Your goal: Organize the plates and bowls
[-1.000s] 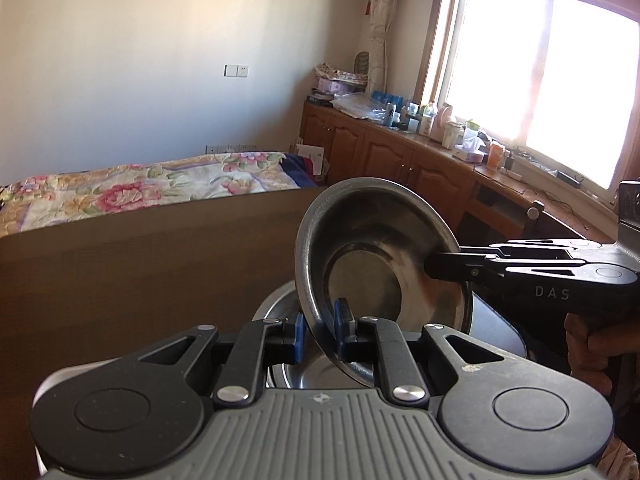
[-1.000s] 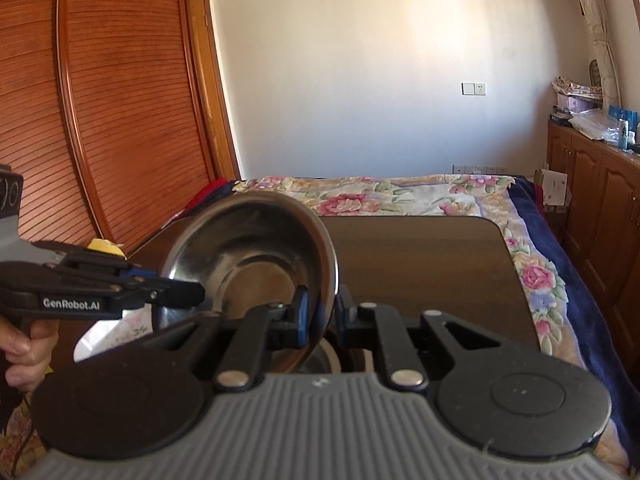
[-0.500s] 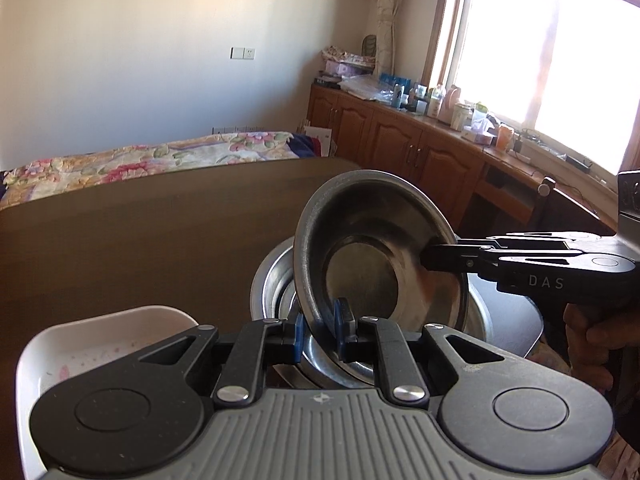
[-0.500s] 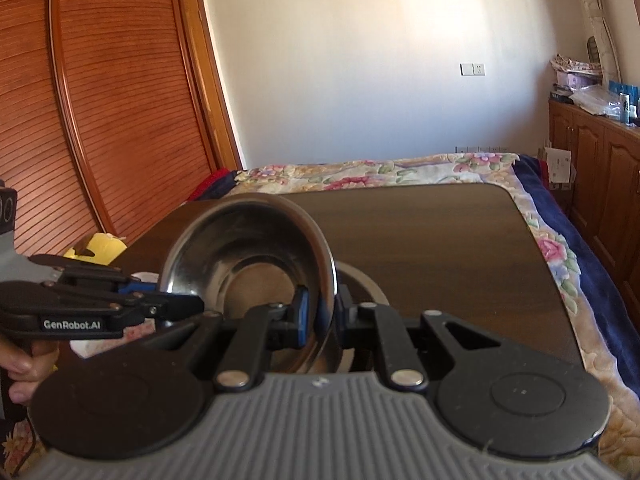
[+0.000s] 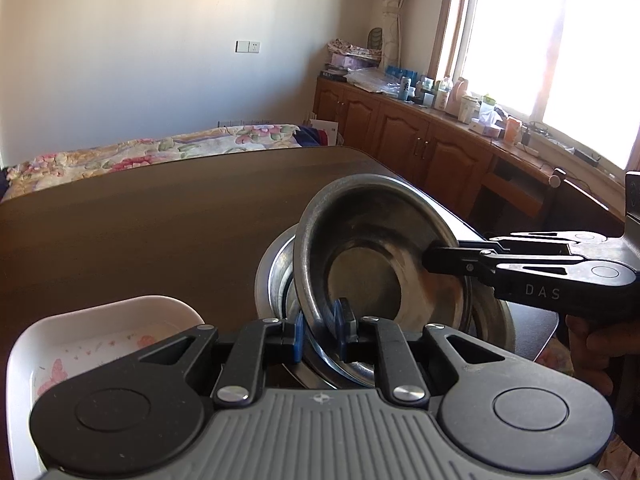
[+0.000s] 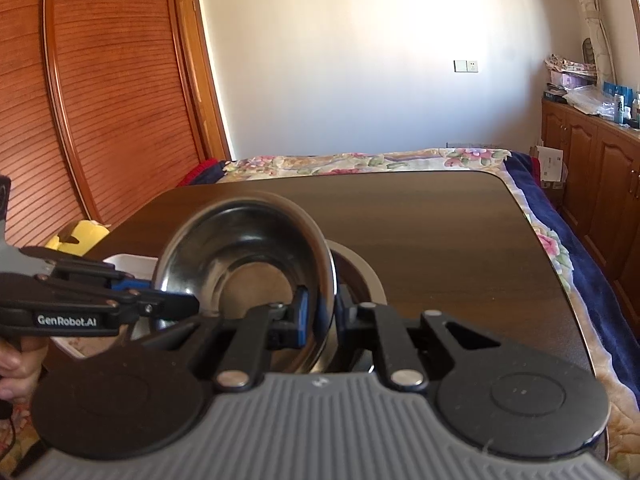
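Note:
A steel bowl (image 5: 368,264) hangs tilted just above a second steel bowl (image 5: 276,276) that sits on a white plate (image 5: 261,280) on the dark table. My left gripper (image 5: 320,330) is shut on the held bowl's near rim. My right gripper (image 6: 322,312) is shut on the opposite rim of the same bowl (image 6: 244,248); it shows from the side in the left wrist view (image 5: 436,260). The lower bowl (image 6: 352,276) shows behind the held one in the right wrist view. The left gripper (image 6: 176,300) reaches in from the left there.
A white rectangular dish (image 5: 100,336) with a floral print lies on the table (image 5: 160,220) left of the bowls; it also shows in the right wrist view (image 6: 132,264). A flowered bed (image 6: 360,160) is beyond the table. Wooden cabinets (image 5: 420,140) stand right, a wardrobe (image 6: 80,120) left.
Both grippers have lowered the held bowl toward the table, so that it now hangs close over the stacked bowl and plate. Both grips are unchanged.

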Tool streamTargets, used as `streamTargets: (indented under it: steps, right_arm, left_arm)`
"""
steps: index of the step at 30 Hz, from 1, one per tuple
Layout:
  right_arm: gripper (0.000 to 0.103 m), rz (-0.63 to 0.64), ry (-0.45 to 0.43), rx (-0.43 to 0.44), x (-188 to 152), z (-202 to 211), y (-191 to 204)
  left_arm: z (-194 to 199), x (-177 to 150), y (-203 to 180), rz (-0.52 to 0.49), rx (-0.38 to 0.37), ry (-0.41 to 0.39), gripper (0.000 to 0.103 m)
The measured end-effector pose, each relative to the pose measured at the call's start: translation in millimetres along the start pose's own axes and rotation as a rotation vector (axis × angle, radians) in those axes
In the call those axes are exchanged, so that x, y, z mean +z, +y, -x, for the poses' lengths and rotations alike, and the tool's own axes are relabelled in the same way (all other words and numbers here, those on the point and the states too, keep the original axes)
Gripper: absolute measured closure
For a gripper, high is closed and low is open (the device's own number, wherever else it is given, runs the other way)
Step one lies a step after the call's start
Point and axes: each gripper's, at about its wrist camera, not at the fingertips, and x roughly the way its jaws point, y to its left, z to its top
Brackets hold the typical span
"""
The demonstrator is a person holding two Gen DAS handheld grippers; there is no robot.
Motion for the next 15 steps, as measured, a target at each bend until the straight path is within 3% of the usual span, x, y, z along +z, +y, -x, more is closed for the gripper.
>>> streamTargets:
  steps: [15]
  right_arm:
    - [0.087, 0.049, -0.020, -0.054, -6.6, -4.7, 8.6]
  left_arm:
    - [2.4, -12.2, -13.4, -0.035, 0.055, -0.042, 0.082]
